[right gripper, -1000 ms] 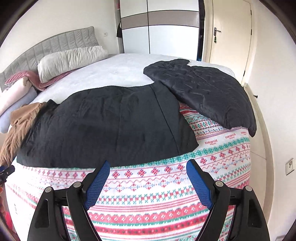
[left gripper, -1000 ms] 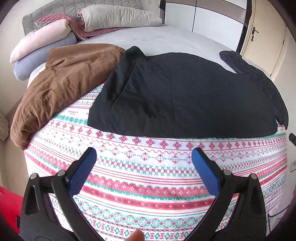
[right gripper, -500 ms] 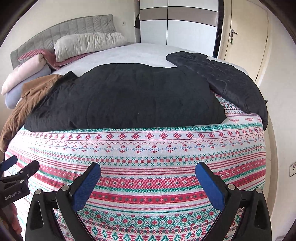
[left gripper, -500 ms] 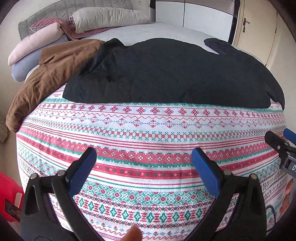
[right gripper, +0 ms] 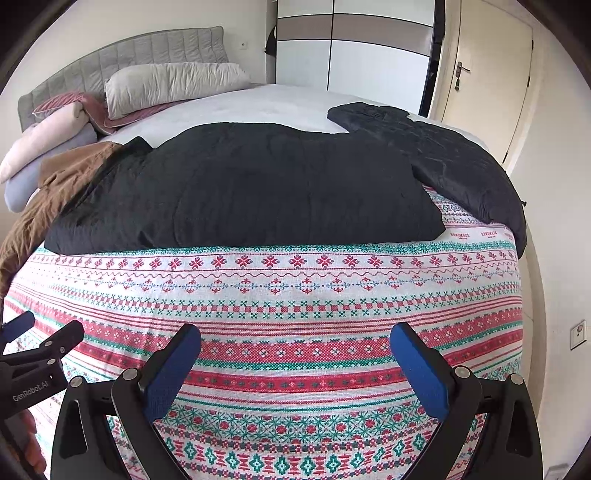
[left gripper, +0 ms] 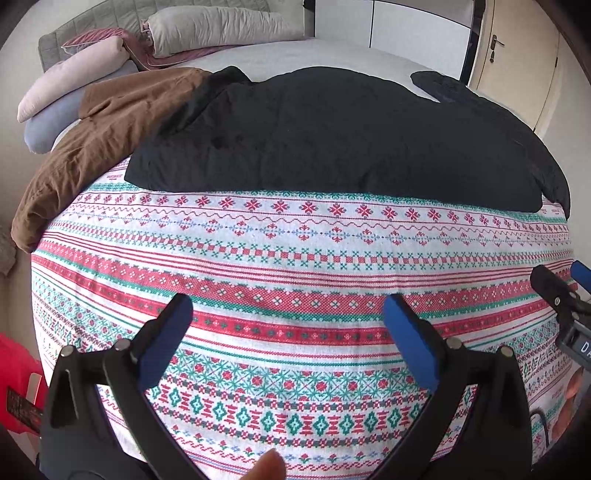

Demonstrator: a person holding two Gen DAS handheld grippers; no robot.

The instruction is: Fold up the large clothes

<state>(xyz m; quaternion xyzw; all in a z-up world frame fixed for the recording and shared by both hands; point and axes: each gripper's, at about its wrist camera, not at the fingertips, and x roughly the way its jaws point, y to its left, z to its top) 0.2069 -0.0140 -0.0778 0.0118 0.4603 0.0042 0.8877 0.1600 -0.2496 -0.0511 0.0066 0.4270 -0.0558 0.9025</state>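
Observation:
A black garment (left gripper: 332, 136) (right gripper: 240, 184) lies folded flat across the middle of the bed, on a red, green and white patterned blanket (left gripper: 295, 258) (right gripper: 277, 295). A second black quilted jacket (right gripper: 454, 162) (left gripper: 454, 92) is spread at its right, overlapping its far right corner. A brown garment (left gripper: 103, 129) (right gripper: 55, 184) lies crumpled at the left edge. My left gripper (left gripper: 286, 301) is open over the blanket's near part, nothing between its blue pads. My right gripper (right gripper: 295, 328) is open just the same, to the right of the left one.
Several pillows (left gripper: 214, 26) (right gripper: 173, 81) are piled against a grey headboard (right gripper: 147, 51) at the far end. A wardrobe (right gripper: 351, 48) and a door (right gripper: 487, 74) stand behind the bed at the right. Something red (left gripper: 14, 369) sits low beside the bed's left side.
Both grippers have drawn back from the black garment toward the near end of the bed and sunk a little. The right jaws have widened slightly.

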